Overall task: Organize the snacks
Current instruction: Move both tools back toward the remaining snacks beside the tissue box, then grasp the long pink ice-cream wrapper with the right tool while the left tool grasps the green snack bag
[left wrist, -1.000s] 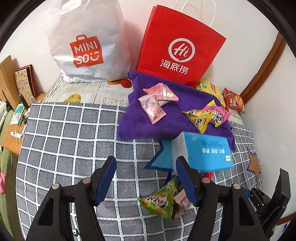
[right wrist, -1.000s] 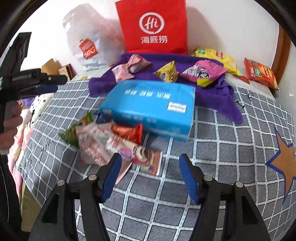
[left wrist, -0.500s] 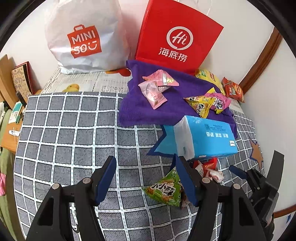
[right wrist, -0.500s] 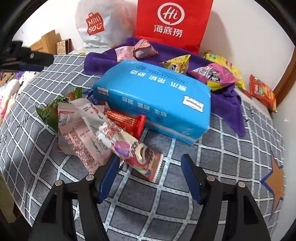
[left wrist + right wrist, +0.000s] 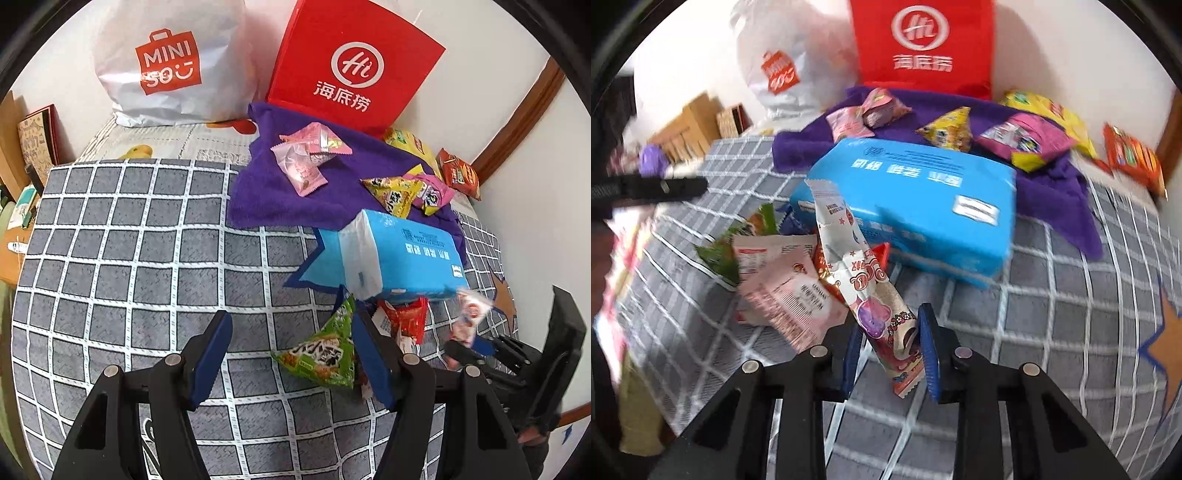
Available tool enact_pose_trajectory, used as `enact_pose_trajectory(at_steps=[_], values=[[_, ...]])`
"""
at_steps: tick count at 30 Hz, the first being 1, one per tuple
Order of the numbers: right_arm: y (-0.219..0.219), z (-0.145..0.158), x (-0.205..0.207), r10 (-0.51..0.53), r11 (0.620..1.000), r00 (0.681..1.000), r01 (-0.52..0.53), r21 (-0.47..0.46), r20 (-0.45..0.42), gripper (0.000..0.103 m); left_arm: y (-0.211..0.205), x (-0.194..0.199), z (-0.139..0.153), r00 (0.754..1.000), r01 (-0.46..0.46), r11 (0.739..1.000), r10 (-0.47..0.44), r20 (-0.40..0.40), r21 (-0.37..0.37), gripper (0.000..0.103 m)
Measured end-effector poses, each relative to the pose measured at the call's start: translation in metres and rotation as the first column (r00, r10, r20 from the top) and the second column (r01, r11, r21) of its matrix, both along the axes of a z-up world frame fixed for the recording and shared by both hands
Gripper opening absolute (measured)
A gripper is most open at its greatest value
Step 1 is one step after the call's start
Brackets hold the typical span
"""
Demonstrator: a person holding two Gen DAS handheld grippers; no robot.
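My right gripper (image 5: pixel 888 350) is shut on a long pink-and-white snack packet (image 5: pixel 857 273) and lifts its end off the pile. The packet also shows blurred in the left wrist view (image 5: pixel 469 314). Under it lie a pale pink packet (image 5: pixel 786 291), a red packet (image 5: pixel 827 273) and a green triangular packet (image 5: pixel 731 243), which shows in the left wrist view (image 5: pixel 325 354). My left gripper (image 5: pixel 291 354) is open and empty above the grey checked cloth (image 5: pixel 147 266). Several snacks lie on a purple towel (image 5: pixel 266 184).
A blue tissue pack (image 5: pixel 399 254) lies between the pile and the towel. A red paper bag (image 5: pixel 354 70) and a white Miniso bag (image 5: pixel 170 62) stand at the back wall. Yellow and orange chip bags (image 5: pixel 1130 155) lie at the far right. Boxes stand at the left edge.
My right gripper has moved in and closed on the long pink-and-white packet, lifting it. My left gripper stayed open and shifted slightly.
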State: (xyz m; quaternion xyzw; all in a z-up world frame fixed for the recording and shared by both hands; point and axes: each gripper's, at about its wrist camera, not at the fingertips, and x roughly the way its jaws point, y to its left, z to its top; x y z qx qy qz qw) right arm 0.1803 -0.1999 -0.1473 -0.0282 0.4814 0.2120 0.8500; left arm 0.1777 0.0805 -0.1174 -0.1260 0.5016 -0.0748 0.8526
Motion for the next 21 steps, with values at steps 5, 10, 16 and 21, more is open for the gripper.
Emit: enact_pose_trajectory(at_steps=[5,10,16,21], values=[[-0.035,-0.003,-0.018,-0.105,0.994,0.993,0.103,-0.029,-0.06,0.029,-0.007,0.0,-0.006,1.0,0.018,1.0,-0.018,-0.007,-0.017,0.065],[-0.052,-0.017,-0.024,-0.165,0.986,0.983,0.163,-0.032,-0.076,0.03,-0.013,0.003,-0.017,0.999,0.031,0.999,-0.032,-0.033,-0.037,0.065],[-0.04,-0.031,-0.012,-0.174,0.982,0.983,0.17,-0.078,-0.056,0.032,-0.014,0.001,-0.026,0.997,0.048,0.999,-0.049,-0.054,-0.018,0.065],[-0.036,-0.037,-0.008,-0.185,0.979,0.983,0.183,-0.089,-0.016,0.034,-0.016,-0.004,-0.033,0.993,0.098,0.995,-0.098,-0.058,0.002,0.064]])
